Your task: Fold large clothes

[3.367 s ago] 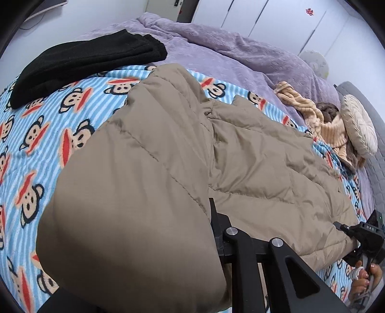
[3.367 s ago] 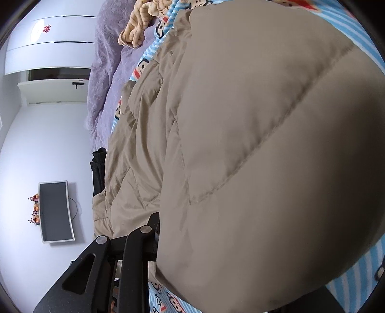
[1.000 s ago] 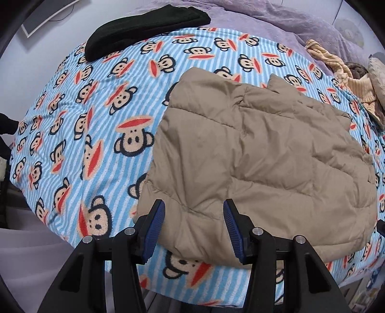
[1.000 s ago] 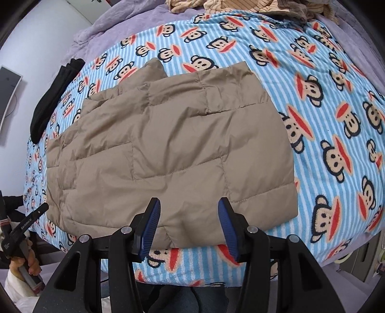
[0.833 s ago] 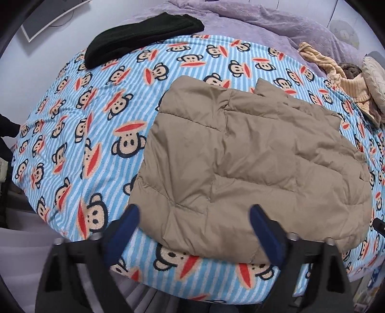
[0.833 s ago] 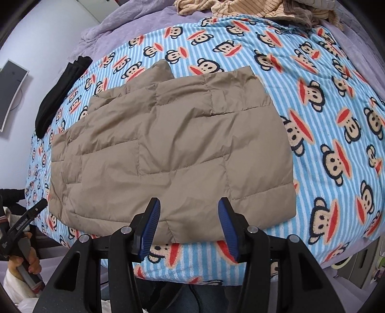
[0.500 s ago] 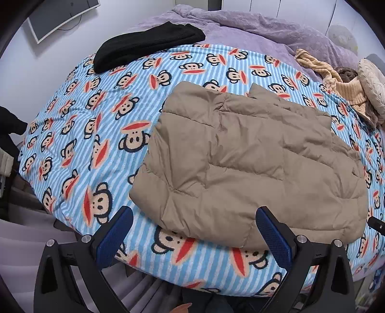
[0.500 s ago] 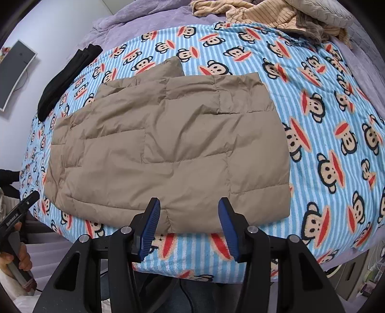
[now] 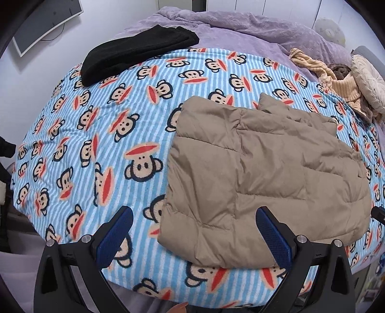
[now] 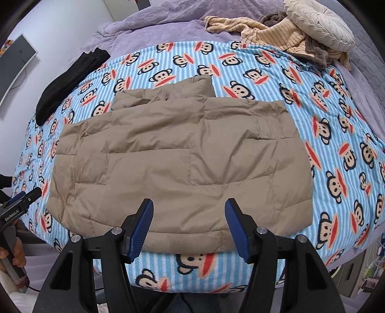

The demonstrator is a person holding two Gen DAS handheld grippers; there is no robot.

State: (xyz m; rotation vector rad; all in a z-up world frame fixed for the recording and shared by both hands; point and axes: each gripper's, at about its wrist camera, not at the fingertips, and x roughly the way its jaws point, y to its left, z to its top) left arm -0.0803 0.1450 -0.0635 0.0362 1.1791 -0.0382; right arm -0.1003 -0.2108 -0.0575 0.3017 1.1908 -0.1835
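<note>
Both wrist views overlook one jacket (image 9: 259, 178); bed-edge.

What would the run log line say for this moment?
left tool: open, empty | right tool: open, empty | tan puffer jacket: folded, flat on monkey-print blanket | black garment: far corner

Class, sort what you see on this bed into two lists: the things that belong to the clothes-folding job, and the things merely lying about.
Belonging to the job:
tan puffer jacket, lying folded on the monkey-print blanket
left gripper, open
right gripper, open

Lying about:
black garment
striped beige clothes
round cream cushion
purple duvet
wall monitor
</note>
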